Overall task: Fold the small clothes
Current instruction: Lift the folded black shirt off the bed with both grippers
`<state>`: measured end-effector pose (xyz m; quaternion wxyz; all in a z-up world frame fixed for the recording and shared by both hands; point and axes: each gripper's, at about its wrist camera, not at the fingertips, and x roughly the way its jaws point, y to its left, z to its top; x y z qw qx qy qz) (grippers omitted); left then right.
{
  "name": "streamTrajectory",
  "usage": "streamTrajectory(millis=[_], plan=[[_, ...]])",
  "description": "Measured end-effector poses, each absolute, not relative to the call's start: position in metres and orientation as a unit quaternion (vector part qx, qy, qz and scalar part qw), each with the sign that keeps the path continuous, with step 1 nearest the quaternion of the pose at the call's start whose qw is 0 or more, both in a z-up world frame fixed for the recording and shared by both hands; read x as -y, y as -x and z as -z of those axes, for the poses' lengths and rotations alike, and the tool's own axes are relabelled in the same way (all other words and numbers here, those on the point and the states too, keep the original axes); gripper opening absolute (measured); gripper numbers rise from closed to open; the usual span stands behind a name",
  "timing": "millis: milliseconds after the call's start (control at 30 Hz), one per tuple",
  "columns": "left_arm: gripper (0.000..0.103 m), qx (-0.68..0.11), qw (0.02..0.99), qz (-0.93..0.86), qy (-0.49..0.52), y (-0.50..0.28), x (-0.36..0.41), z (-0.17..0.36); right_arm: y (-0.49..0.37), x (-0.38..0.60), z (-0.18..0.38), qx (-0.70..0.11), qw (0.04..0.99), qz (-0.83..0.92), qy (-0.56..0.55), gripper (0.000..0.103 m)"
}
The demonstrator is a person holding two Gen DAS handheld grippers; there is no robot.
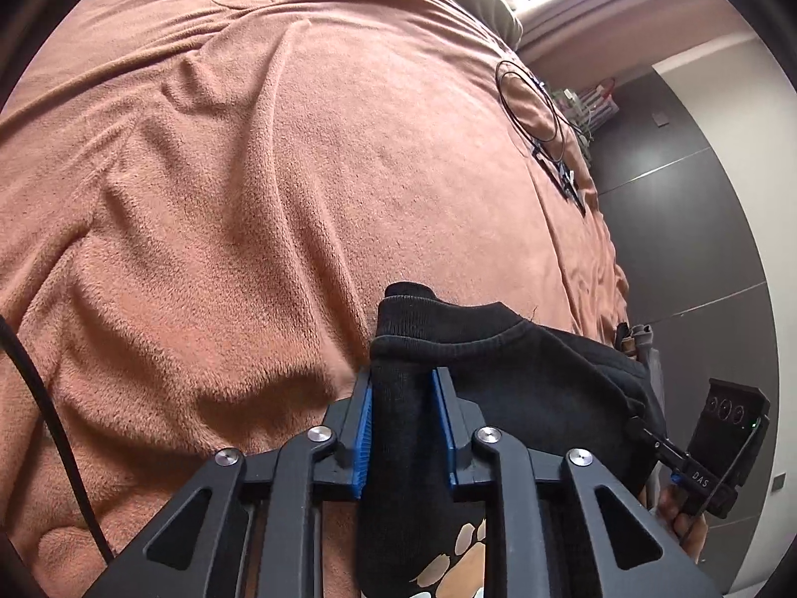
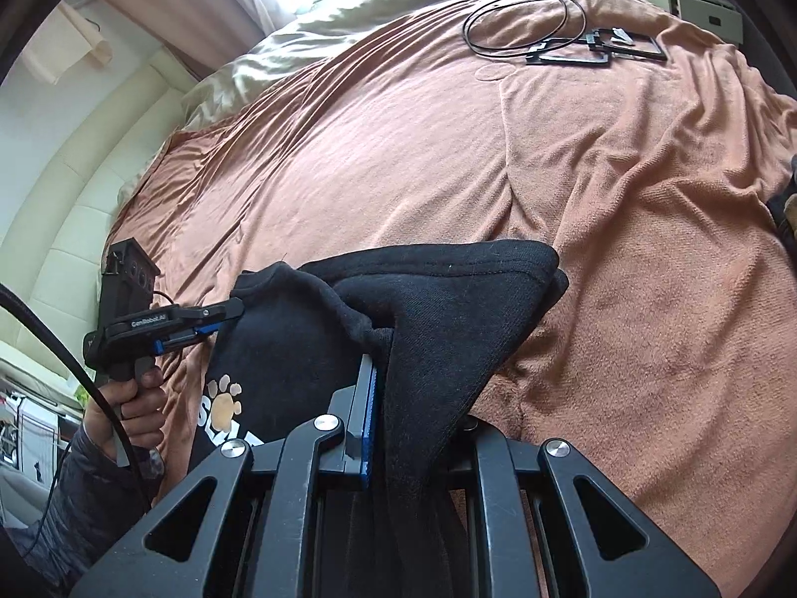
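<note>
Held black garment (image 1: 498, 364) stretched between both grippers above blanket (image 1: 224, 199), so it could lie flat for folding. Left gripper (image 1: 403, 423) pinched thick fold, jaws slightly apart (cloth filled gap). Right gripper (image 2: 413, 413) clamped other edge, nearly closed.

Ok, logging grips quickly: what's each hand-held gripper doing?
Left hand-held gripper: shut on black garment.
Right hand-held gripper: shut on the same garment.

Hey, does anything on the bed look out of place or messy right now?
Yes: a loose coil of black cable and flat black frames lie on the brown blanket near its far edge, stray gear beside the folding area.
</note>
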<state>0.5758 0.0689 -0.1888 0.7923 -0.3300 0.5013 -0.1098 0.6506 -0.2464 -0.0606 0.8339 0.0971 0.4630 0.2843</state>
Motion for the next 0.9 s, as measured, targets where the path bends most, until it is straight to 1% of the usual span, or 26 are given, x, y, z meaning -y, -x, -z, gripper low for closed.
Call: streamTrajectory(millis=[33, 100, 167, 567, 900], plan=[[0.02, -0.501, 0.794, 0.107, 0.326, -0.575, -0.068, 0.188, -0.65, 0.247, 0.06, -0.462, 0.834, -0.284, -0.1, 0.01], [0.011, -0.499, 0.796, 0.109, 0.325, -0.573, -0.067, 0.184, -0.647, 0.247, 0.061, -0.459, 0.835, -0.284, -0.106, 0.01], [0.008, -0.495, 0.801, 0.11, 0.319, -0.57, -0.066, 0.177, -0.645, 0.247, 0.06, -0.456, 0.836, -0.286, -0.109, 0.01], [0.006, -0.447, 0.84, 0.116, 0.285, -0.533, -0.057, 0.104, -0.61, 0.257, 0.023, -0.42, 0.852, -0.294, -0.108, 0.01], [0.006, -0.402, 0.866, 0.137, 0.263, -0.494, -0.045, 0.03, -0.545, 0.266, -0.015, -0.353, 0.887, -0.276, -0.112, 0.01]])
